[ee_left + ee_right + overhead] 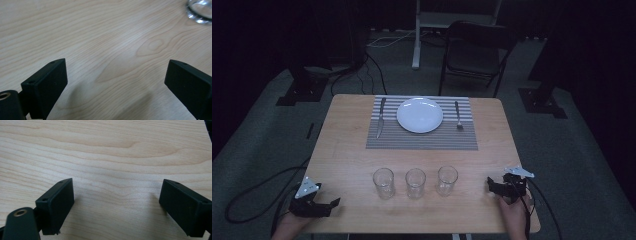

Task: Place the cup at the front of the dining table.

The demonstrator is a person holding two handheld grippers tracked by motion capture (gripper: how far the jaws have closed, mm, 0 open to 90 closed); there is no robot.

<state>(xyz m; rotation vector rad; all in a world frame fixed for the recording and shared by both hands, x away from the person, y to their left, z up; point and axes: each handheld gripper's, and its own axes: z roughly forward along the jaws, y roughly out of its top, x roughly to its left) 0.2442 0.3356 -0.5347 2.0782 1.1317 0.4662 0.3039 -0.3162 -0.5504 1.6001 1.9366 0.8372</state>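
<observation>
Three clear glasses stand in a row near the front of the wooden table [342,150]: left [383,182], middle [415,182], right [447,180]. Farther back a white plate [420,115] sits on a striped placemat [422,139], with a knife [381,117] to its left and a fork [458,116] to its right. My left gripper [331,204] rests at the front left corner, open [116,75] over bare wood, with a glass base [200,10] at the top right of its view. My right gripper [492,186] lies at the front right, beside the right glass, open [116,195] with nothing between its jaws.
A dark folding chair [477,50] and a white stand leg [416,40] are behind the table. Cables [247,200] trail across the floor at the left. The surroundings are dark, and bare wood lies between the glasses and the placemat.
</observation>
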